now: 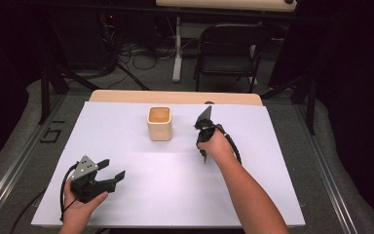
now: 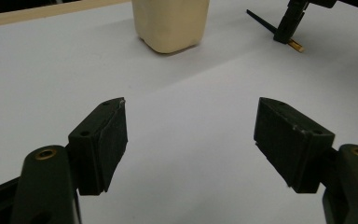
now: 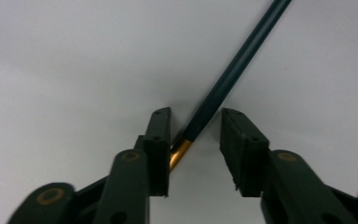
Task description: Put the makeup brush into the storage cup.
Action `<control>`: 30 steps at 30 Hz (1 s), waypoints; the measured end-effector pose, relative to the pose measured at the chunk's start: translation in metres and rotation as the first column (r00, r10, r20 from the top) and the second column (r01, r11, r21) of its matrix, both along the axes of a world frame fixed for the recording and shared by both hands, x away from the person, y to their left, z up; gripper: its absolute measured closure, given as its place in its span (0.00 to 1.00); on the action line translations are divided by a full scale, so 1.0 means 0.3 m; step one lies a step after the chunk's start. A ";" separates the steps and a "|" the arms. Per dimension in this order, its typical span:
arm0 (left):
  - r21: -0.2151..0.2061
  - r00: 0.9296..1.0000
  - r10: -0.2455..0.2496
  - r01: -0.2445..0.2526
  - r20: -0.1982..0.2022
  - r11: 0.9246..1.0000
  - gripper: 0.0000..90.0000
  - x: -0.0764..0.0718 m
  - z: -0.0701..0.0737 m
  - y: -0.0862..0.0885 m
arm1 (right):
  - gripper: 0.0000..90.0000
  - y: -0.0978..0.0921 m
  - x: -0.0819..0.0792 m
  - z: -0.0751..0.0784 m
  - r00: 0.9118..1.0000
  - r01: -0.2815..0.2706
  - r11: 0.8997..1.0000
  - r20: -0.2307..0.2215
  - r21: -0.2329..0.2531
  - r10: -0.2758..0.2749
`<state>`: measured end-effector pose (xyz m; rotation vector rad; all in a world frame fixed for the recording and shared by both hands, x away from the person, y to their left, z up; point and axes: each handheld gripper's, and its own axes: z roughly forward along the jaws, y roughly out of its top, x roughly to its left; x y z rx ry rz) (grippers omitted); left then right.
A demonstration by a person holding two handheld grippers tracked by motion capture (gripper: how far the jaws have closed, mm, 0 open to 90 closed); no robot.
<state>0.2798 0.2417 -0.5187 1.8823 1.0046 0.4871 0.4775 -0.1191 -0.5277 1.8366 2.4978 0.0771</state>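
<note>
Right tongs [image 3: 193,128] parted around a dark pencil [image 3: 233,70], perhaps touching one jaw, left tongs [image 2: 191,140] wide open, empty, cream cup [image 1: 159,123] at twelve o'clock on the worktop [image 1: 175,195]

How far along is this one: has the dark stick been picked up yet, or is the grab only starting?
Only starting. The right hand-held gripper is down on the white table, jaws straddling the dark stick near its gold end but not closed, and the stick appears to lie flat. The beige cup looks empty. The left hand-held gripper rests open, holding nothing. Closing, lifting and any placing remain.
</note>
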 end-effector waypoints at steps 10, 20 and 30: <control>0.004 1.000 0.000 0.000 0.000 1.000 0.29 -0.001 0.000 -0.001 | 0.93 0.001 -0.008 0.002 0.999 -0.034 0.999 -0.036 -0.007 0.034; 0.006 1.000 0.000 0.000 -0.001 1.000 0.29 -0.001 0.000 -0.001 | 0.93 -0.006 -0.009 0.002 0.998 -0.041 0.999 -0.038 0.009 0.041; 0.010 1.000 -0.008 0.008 0.000 1.000 0.31 0.000 -0.002 -0.007 | 0.93 -0.024 -0.027 0.022 0.997 -0.078 0.997 -0.018 0.027 0.079</control>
